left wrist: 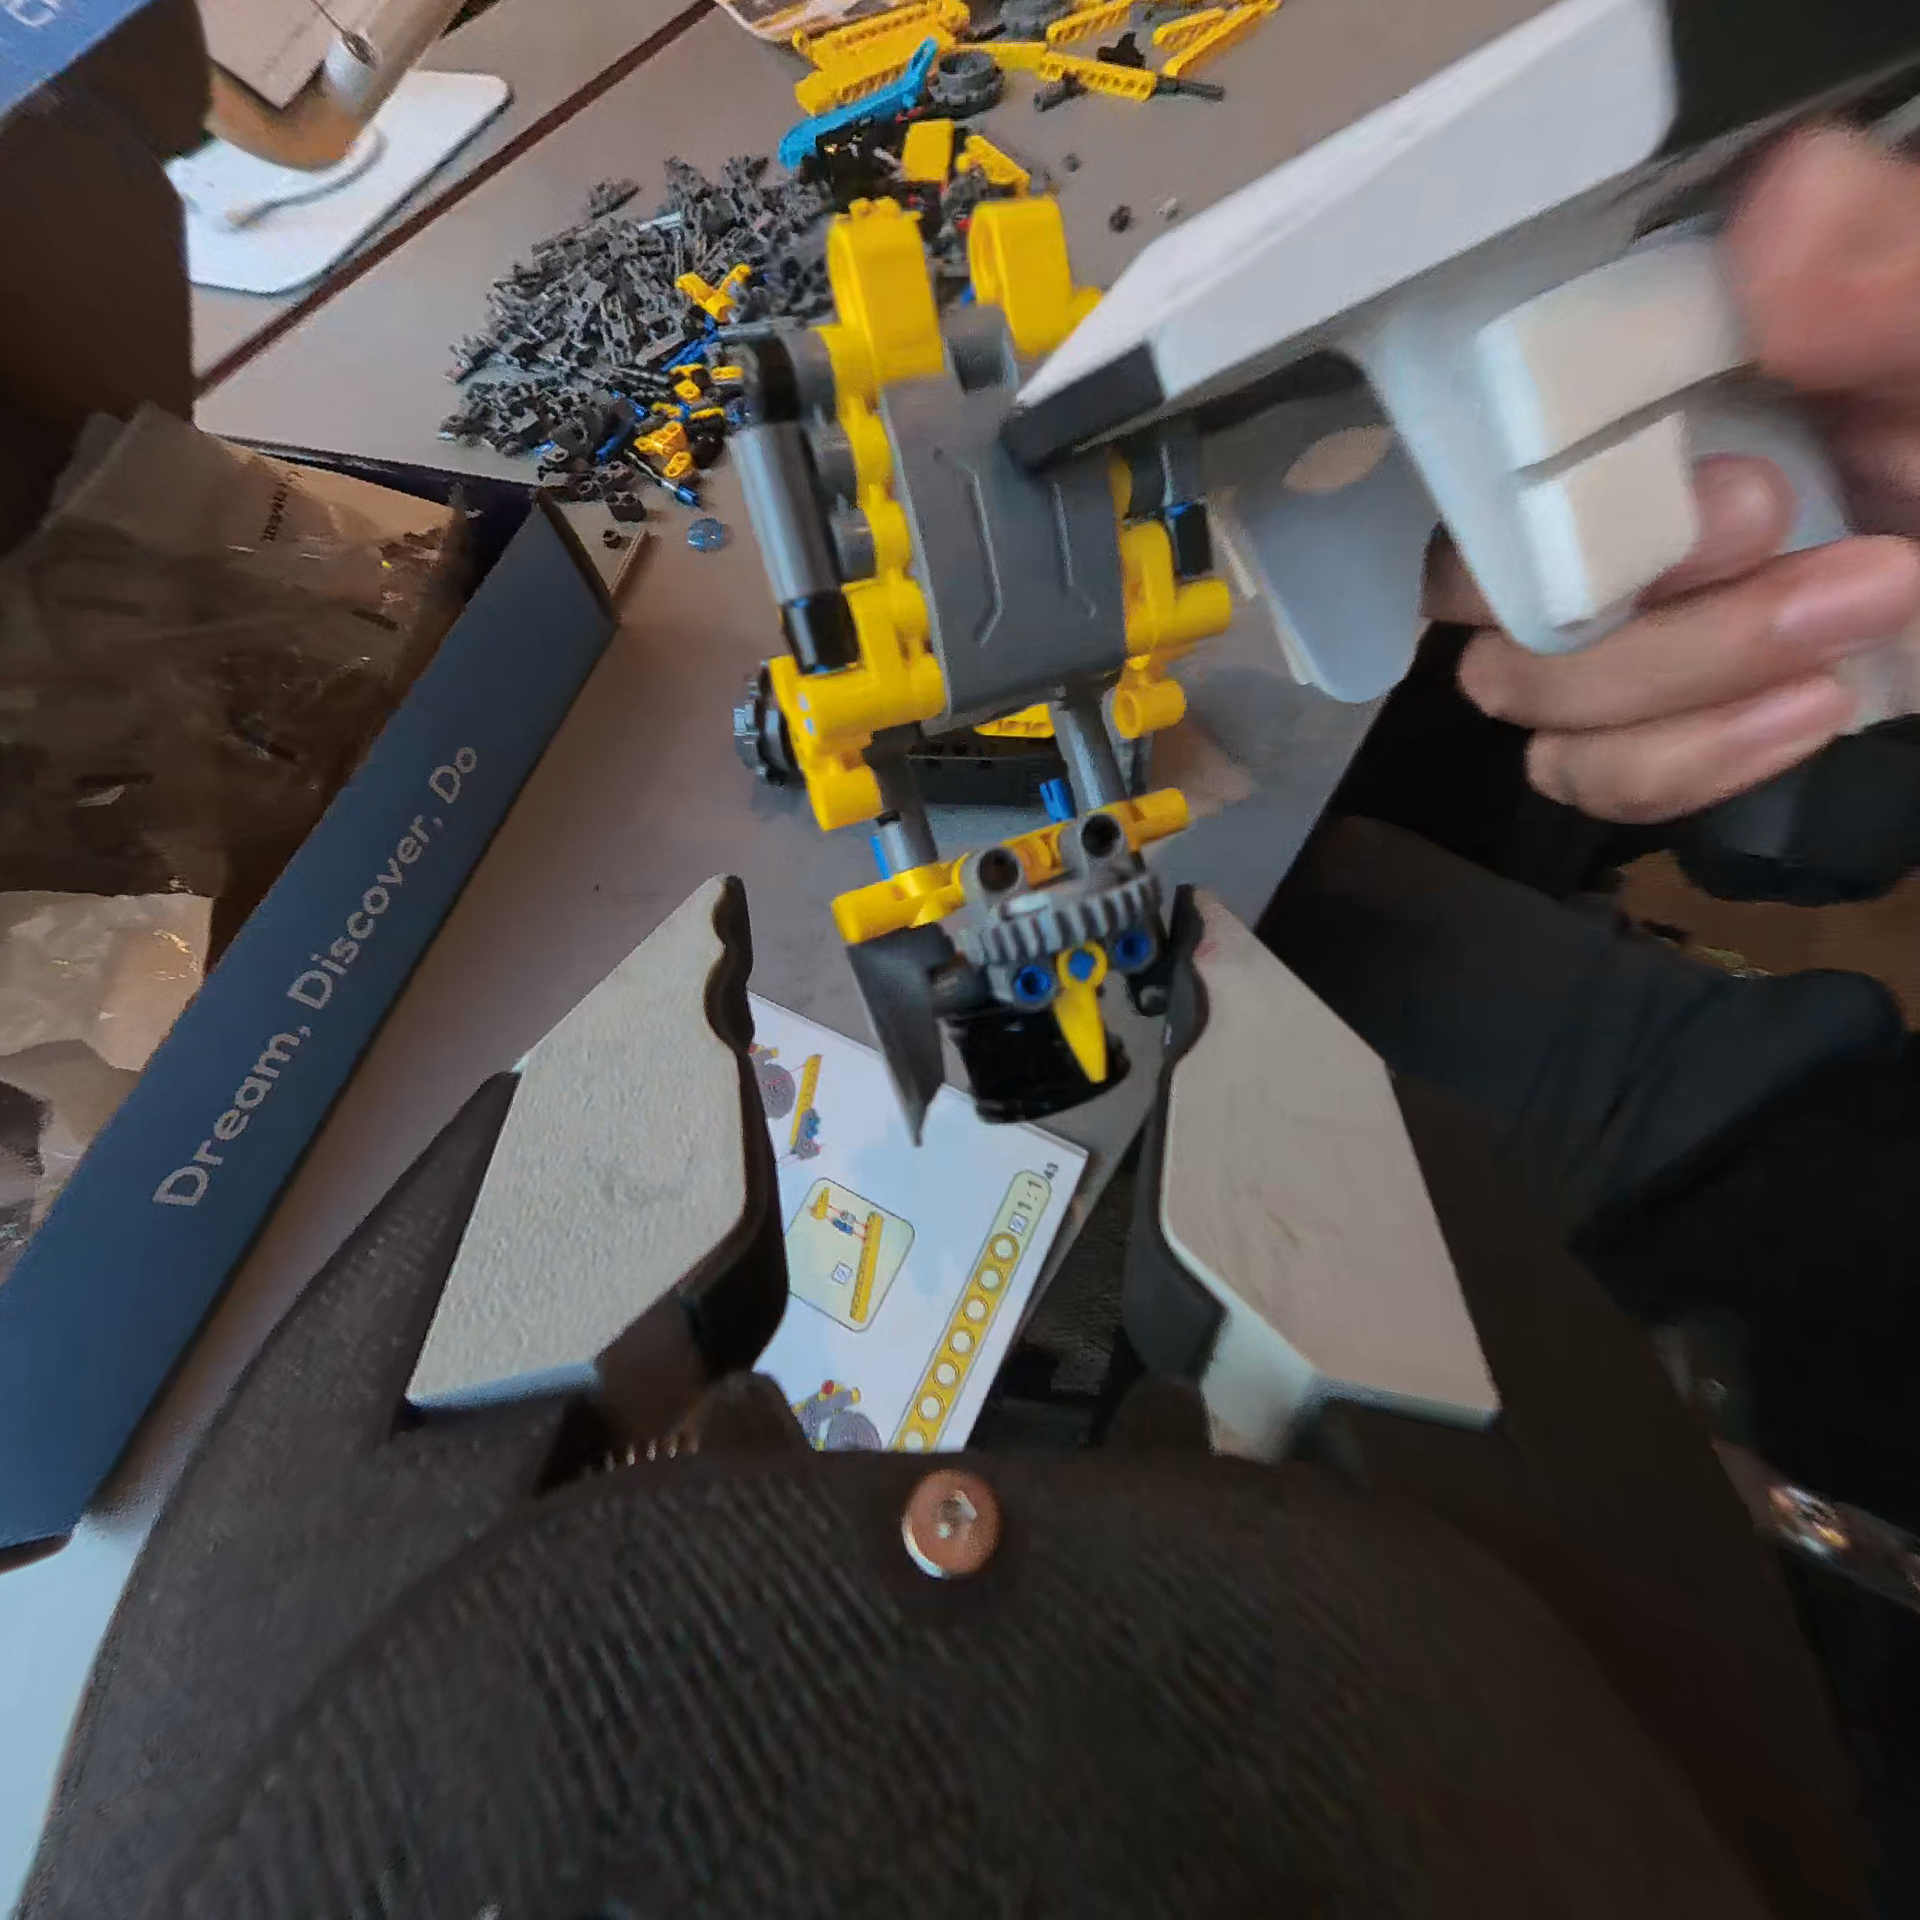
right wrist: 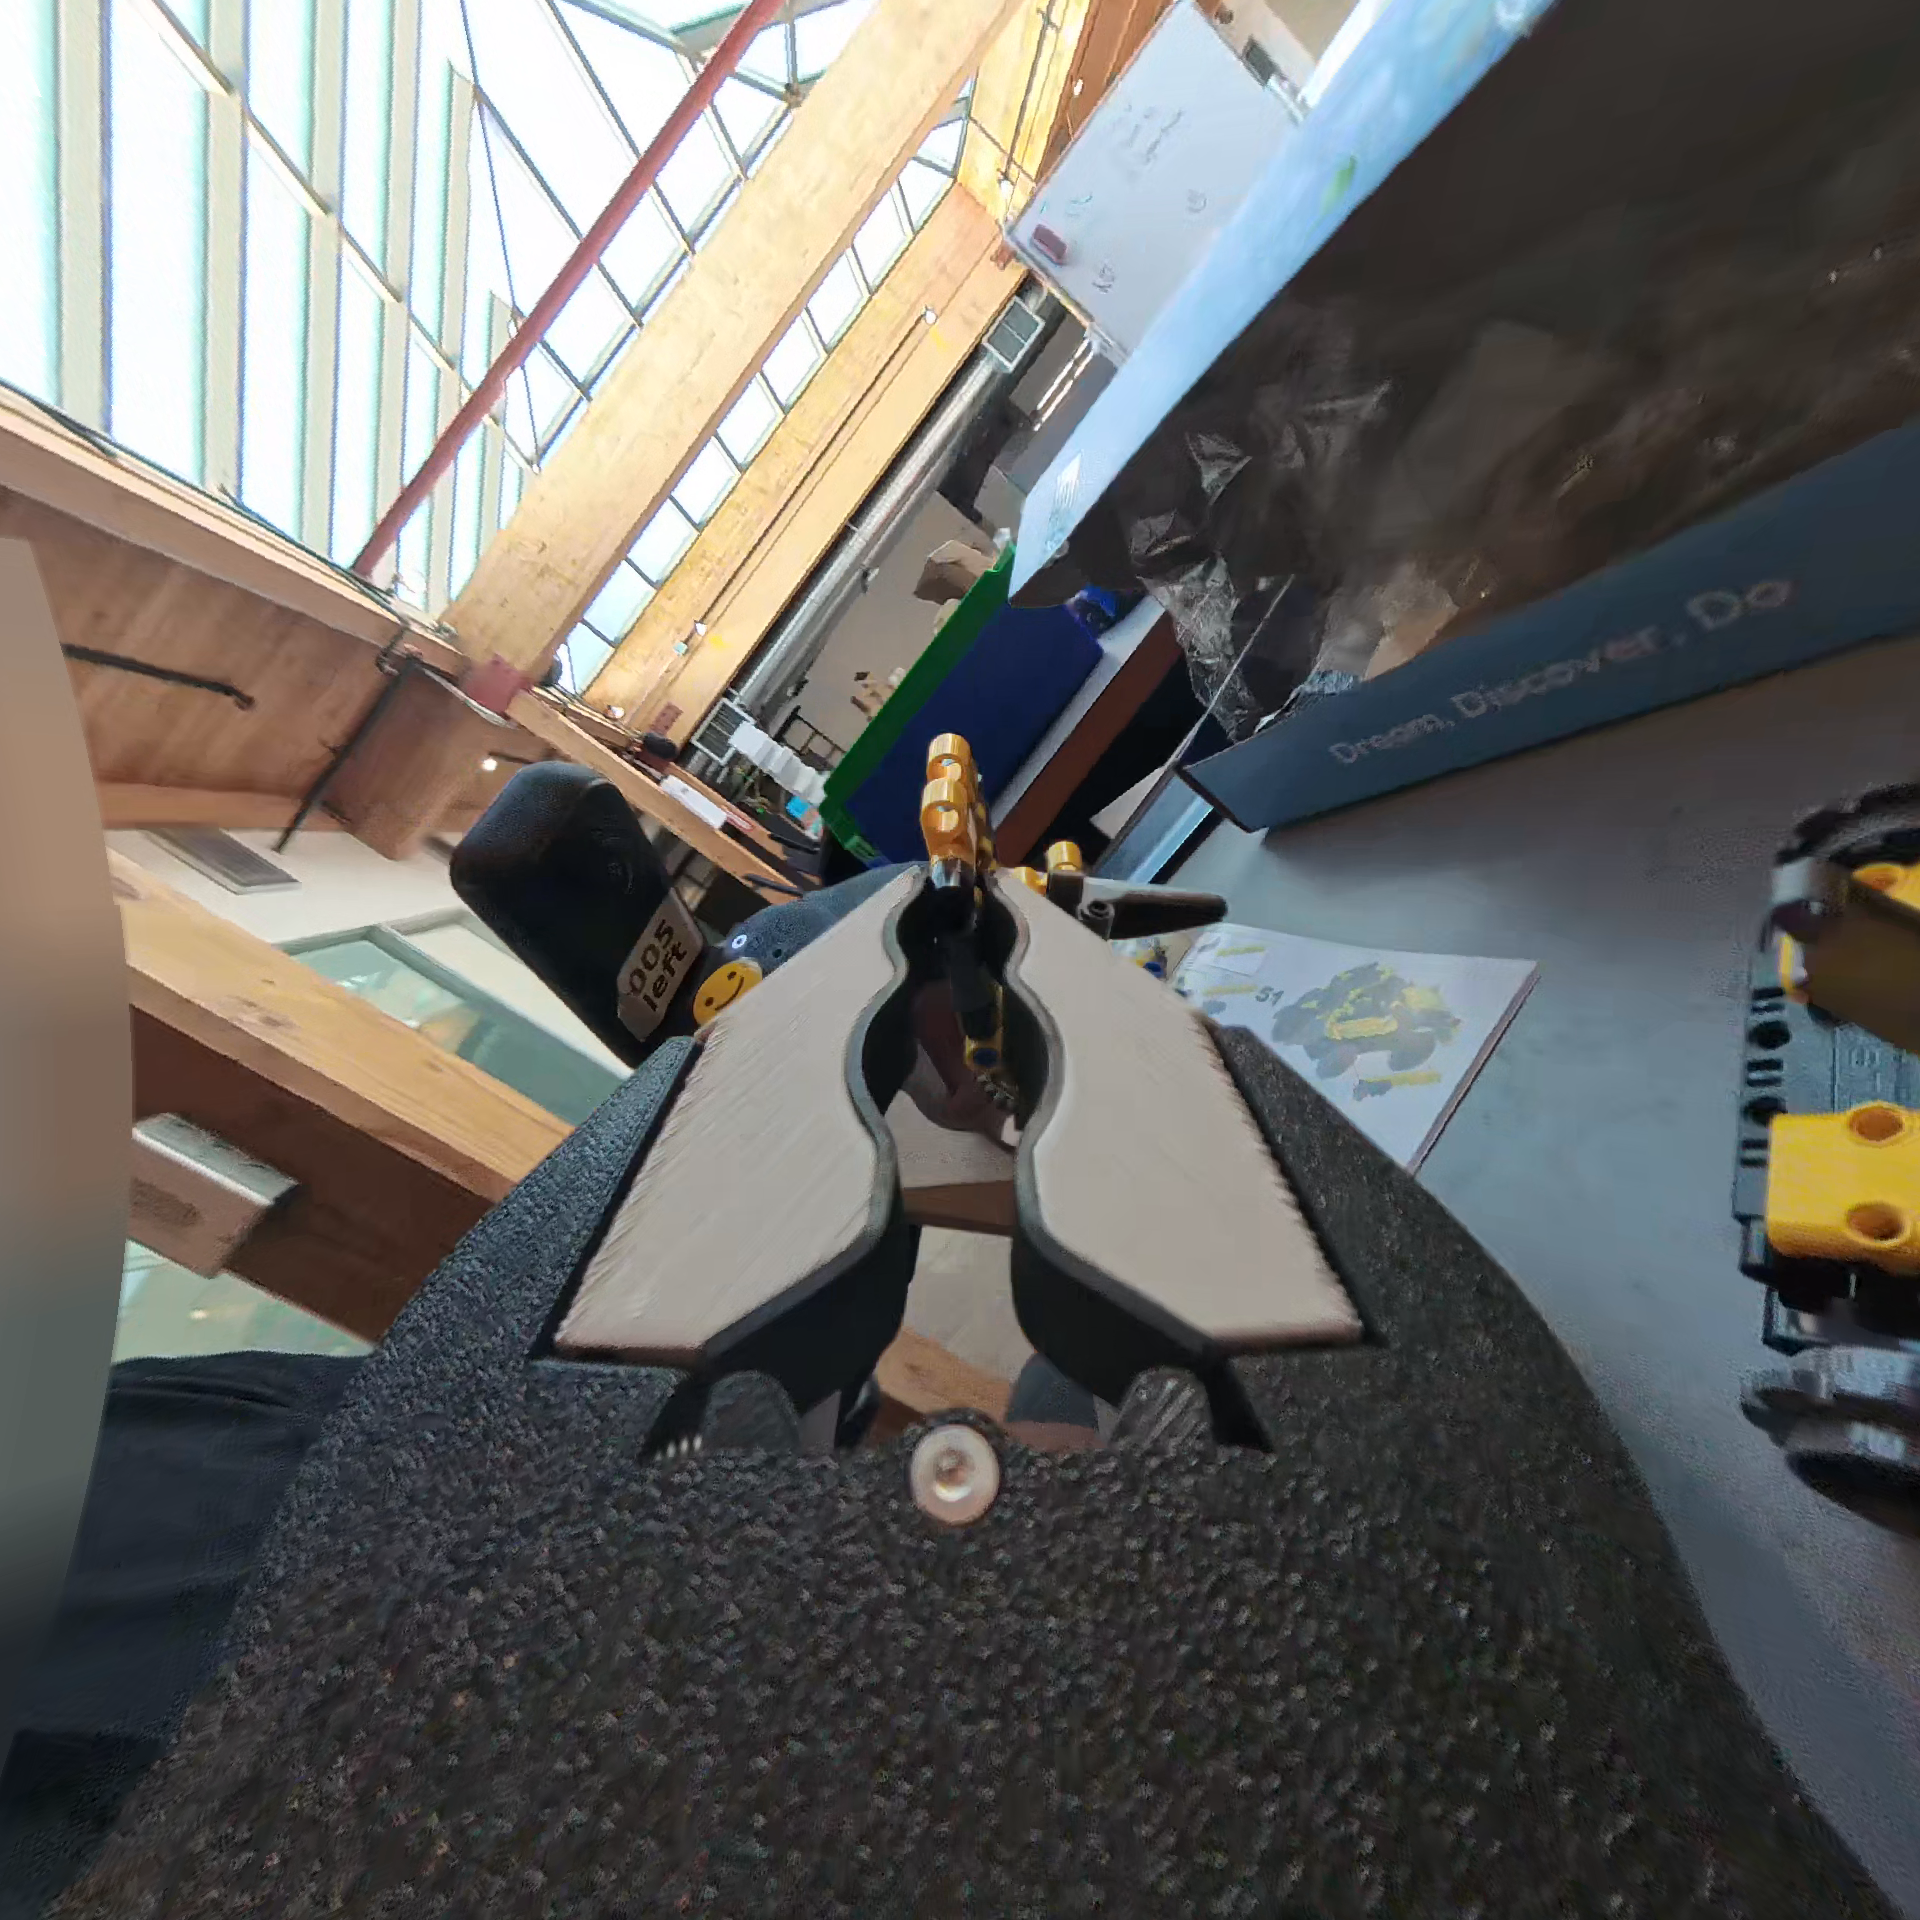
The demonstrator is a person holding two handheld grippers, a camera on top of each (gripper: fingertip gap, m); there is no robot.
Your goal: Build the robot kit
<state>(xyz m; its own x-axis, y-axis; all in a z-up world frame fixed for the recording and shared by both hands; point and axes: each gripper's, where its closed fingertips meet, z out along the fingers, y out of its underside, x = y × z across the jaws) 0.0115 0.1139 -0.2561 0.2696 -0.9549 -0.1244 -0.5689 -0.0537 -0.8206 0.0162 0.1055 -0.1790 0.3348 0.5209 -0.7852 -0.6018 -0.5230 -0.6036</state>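
A yellow and grey brick model [left wrist: 997, 582] hangs above the grey table [left wrist: 623, 790]. My right gripper [left wrist: 1039, 436], white, held by a hand [left wrist: 1714, 665], comes in from the upper right and is shut on the model's upper part. In the right wrist view the right gripper [right wrist: 956, 883] is closed on the model's yellow and black pieces [right wrist: 951, 810]. My left gripper [left wrist: 961, 925] is open. The model's lower end, with a grey gear [left wrist: 1070, 914] and a black piece, sits between its fingers, close to the right finger [left wrist: 1184, 966]. The left gripper's black body [right wrist: 582, 883] shows behind.
An instruction booklet [left wrist: 914, 1226] lies under the left gripper, and shows in the right wrist view [right wrist: 1351, 1018]. A dark blue box [left wrist: 291, 1018] with plastic bags stands at left. Piles of small dark parts [left wrist: 623, 312] and yellow beams [left wrist: 1039, 52] lie farther back. A wheeled chassis [right wrist: 1839, 1143] rests on the table. My hands' fingertips stand some 7 cm from each other.
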